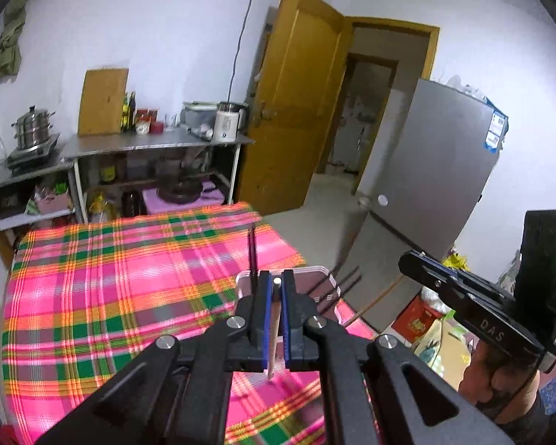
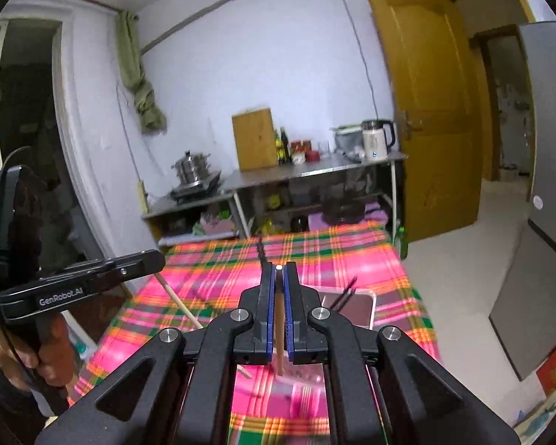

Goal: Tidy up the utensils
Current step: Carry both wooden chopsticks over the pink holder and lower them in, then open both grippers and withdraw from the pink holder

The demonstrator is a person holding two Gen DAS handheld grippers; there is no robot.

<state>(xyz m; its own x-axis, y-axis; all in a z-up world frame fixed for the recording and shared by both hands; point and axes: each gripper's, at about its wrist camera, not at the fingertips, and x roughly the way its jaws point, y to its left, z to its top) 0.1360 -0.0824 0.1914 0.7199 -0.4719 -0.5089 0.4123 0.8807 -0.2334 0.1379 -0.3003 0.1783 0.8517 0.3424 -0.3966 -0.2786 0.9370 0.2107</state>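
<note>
My left gripper [image 1: 277, 281] is shut on a chopstick [image 1: 274, 333] with a wooden shaft and a dark upper end that sticks up past the fingers. It hangs above a pale rectangular tray [image 1: 315, 274] that holds several dark chopsticks [image 1: 339, 285]. My right gripper [image 2: 279, 269] is shut on a like chopstick [image 2: 279, 333], above the plaid cloth and left of the same tray [image 2: 356, 306]. The right gripper's body shows at the right of the left wrist view [image 1: 474, 307]; the left one shows at the left of the right wrist view [image 2: 81, 282].
The table carries a pink, green and orange plaid cloth [image 1: 111, 289]. Behind it stand steel shelves [image 1: 148, 146] with a pot, bottles and a kettle. A yellow door [image 1: 296, 104] is open. A grey fridge [image 1: 426, 170] stands to the right.
</note>
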